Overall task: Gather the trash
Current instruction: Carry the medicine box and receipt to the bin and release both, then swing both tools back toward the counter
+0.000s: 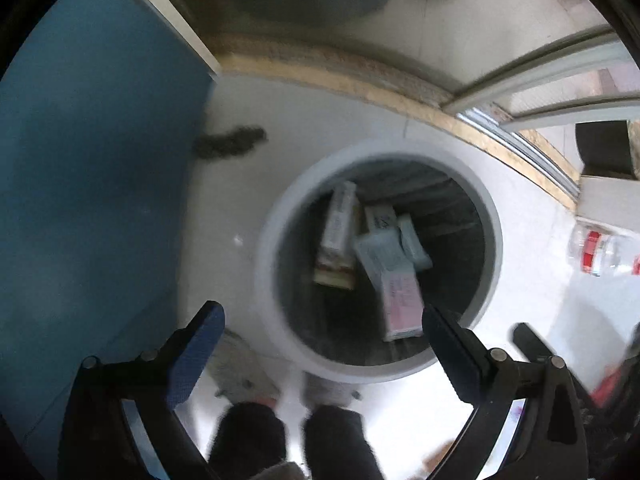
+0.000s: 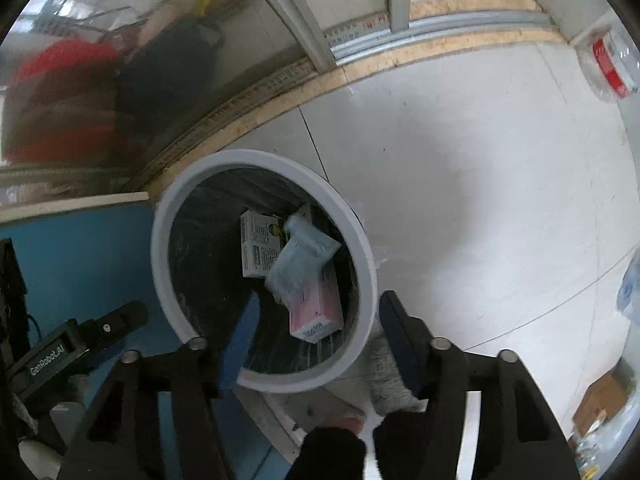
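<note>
Both grippers point down over 1 round white-rimmed bin point(image 2: 366, 260) standing on the pale tiled floor point(image 2: 480, 200), beside a blue panel point(image 1: 92, 184). Left gripper point(image 1: 320, 320): jaws spread wide, nothing between pads. Right gripper point(image 2: 316, 320): jaws apart, released, nothing gripped; its left finger sits over the bin opening, right finger just outside the rim. Trash inside the bin, approx. count: 1 pink-and-white box point(image 2: 318, 316) nearest the grippers, 1 pale blue packet point(image 2: 298, 262) lying on top of it, 1 white printed box point(image 2: 259, 248) behind; left view shows at least 1 further white box point(image 1: 338, 232), blurred. Outside the bin: 1 clear bottle w/ red label point(image 1: 600, 254) on the floor, well apart; 1 dark smudge-like item point(image 1: 230, 142) near the blue panel, cannot identify.
</note>
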The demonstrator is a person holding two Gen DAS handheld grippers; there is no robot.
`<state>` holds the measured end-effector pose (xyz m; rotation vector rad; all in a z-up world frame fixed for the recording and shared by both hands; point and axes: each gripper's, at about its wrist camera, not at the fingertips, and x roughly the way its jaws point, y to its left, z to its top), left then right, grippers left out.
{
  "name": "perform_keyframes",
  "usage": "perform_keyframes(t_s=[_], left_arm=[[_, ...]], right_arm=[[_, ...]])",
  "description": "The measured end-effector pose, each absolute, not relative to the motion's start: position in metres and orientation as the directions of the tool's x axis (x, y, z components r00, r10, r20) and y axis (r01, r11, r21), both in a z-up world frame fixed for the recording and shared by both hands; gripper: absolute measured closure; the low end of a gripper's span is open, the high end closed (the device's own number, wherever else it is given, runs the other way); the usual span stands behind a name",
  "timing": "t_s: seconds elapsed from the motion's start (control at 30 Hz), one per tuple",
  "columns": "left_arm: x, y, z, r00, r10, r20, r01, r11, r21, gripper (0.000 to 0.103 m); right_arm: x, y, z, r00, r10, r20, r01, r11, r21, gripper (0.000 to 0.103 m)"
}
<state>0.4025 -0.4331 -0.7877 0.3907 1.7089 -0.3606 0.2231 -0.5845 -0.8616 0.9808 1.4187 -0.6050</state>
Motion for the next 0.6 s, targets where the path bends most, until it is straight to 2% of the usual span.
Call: perform_keyframes(t_s=[0.03, 0.07, 0.1, 0.37, 0.6], left_arm=[[0.401, -0.431, -0.779, -0.123, 0.074, -0.990, 0.469, 0.883, 0.007, 0.002], [0.398, -0.429, -0.765, -0.078, 0.094, -0.993, 0.491, 0.870, 0.044, 0.002], [0.395, -0.426, -0.753, -0.050, 0.104, -0.993, 0.501, 0.863, 0.064, 0.002], [0.354, -0.404, -0.618, 0.049, 0.091, -0.995, 0.533, 0.839, 0.103, 0.002], [0.315, -0.396, -0.492, 0.081, 0.013, -0.997, 0.551, 0.832, 0.056, 0.002]], right_arm=[[0.225, -0.583, -0.851, 0.095, 0.181, -0.979, 0.831, 0.527, 0.178, 0.013], [0.226, -0.580, -0.835, 0.073, 0.146, -0.987, 0.814, 0.563, 0.144, 0.003], [0.227, -0.578, -0.822, 0.058, 0.117, -0.991, 0.800, 0.588, 0.116, 0.001], [0.214, -0.552, -0.691, 0.054, -0.013, -0.998, 0.709, 0.705, 0.029, 0.000], [0.182, -0.532, -0.556, 0.104, -0.076, -0.992, 0.689, 0.725, 0.017, 0.000]])
